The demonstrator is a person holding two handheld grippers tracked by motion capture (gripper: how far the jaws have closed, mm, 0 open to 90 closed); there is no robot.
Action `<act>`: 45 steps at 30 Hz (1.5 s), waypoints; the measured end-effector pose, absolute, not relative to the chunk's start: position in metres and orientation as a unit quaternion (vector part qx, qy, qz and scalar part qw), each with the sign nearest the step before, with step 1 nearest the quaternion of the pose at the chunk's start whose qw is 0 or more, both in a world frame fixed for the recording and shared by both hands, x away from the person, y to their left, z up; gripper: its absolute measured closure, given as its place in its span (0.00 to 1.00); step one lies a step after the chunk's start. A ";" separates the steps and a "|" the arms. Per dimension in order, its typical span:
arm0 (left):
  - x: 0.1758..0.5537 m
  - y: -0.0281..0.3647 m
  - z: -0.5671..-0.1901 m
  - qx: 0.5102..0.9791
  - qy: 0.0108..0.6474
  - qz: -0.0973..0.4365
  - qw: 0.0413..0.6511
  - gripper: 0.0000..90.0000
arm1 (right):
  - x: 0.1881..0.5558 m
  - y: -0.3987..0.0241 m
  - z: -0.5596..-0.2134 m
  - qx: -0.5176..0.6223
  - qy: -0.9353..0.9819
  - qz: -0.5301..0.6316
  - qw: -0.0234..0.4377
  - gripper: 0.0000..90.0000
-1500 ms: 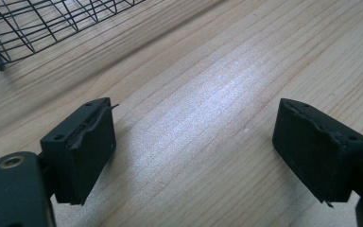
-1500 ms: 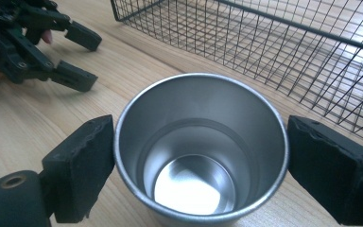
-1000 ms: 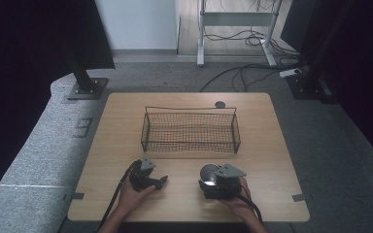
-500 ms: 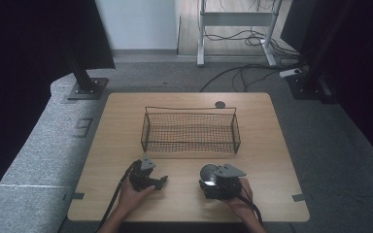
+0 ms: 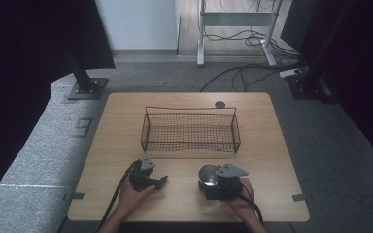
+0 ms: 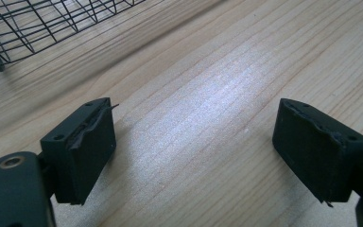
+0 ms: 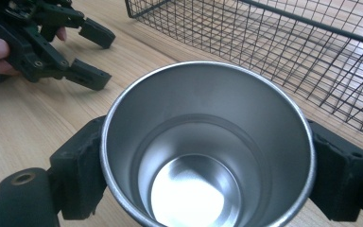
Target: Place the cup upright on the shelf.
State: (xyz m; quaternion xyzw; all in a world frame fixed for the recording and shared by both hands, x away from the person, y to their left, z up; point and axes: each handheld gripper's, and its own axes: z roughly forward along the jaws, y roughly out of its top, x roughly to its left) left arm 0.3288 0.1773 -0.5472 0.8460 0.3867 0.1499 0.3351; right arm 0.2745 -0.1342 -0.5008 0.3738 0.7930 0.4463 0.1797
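High view: at the table's (image 5: pixel 272 126) near edge, the right gripper (image 5: pixel 212 183) grips a steel cup (image 5: pixel 207 175), a jaw pressed to each side; the cup is empty, seen from the right gripper view. Just left, the left gripper (image 5: pixel 161 182) rests with jaws spread wide over bare wood. Beyond both stands a wire basket (image 5: pixel 190 129).

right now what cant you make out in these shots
- Outside of the steel cup: right gripper view looks into its mouth, and the right gripper covers it in the high view.
- Whether the cup rests on the table or is lifted: base hidden.
- Small dark disc beyond the wire basket: too small to identify.
- Person's forearms: cut by the high view's bottom edge.
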 end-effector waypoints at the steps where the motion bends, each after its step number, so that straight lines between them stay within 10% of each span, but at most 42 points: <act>1: 0.329 0.177 -0.547 0.846 0.387 0.150 0.335 0.15 | 0.274 -0.134 -0.500 0.373 0.792 0.448 0.180 0.15; 45: 0.327 0.177 -0.547 0.845 0.387 0.151 0.335 0.16 | 0.277 -0.160 -0.432 0.376 0.755 0.489 0.220 0.15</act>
